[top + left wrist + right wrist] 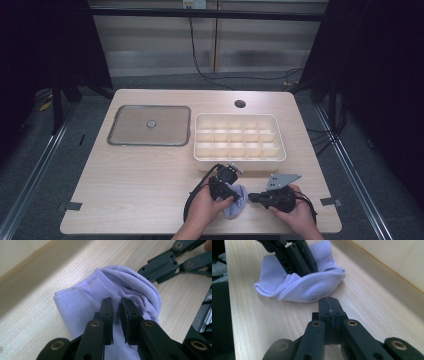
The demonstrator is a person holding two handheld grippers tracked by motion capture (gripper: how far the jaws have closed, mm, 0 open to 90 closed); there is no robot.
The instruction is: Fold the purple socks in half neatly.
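Observation:
A pale lavender sock [237, 201] lies bunched near the front edge of the wooden table [140, 190]. My left gripper [233, 192] points down into it. In the left gripper view its jaws [117, 305] stand nearly together with a fold of the sock [82, 297] pinched between them. My right gripper [253, 197] lies low just to the right of the sock, its tip a short way from the fabric. In the right gripper view its pads [329, 302] are pressed together with nothing between them, and the sock [312, 287] bulges around the left gripper [298, 260] beyond.
A white box with several compartments [240, 164] stands just behind the grippers. A flat grey-rimmed lid [149, 144] lies at the back left. A cable hole [240, 104] sits near the table's far edge. The table's front edge runs close under both hands.

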